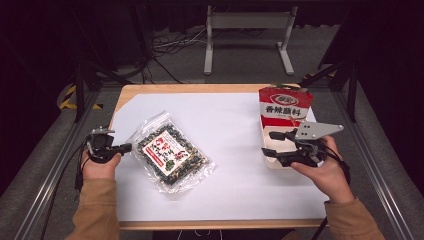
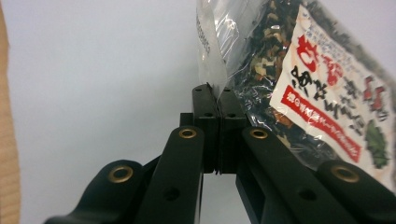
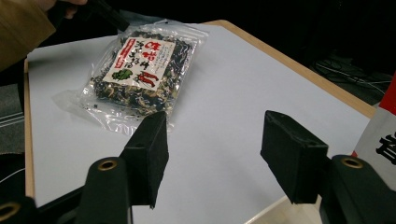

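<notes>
Two tools: left tool (image 2: 215,100) clamps the clear dried-mix packet (image 1: 170,155); right tool (image 3: 219,154) gapes empty beside the red pouch (image 1: 284,107) reading 香辣蘸料.

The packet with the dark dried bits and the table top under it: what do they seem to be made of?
The packet looks like thin clear plastic film: glossy, crinkled, contents showing through. The table top seems to be pale wood at its bare rim, under a matt white sheet, perhaps paper.

A lab: dark room, floor cables (image 1: 165,42), metal frame (image 1: 248,37)
</notes>
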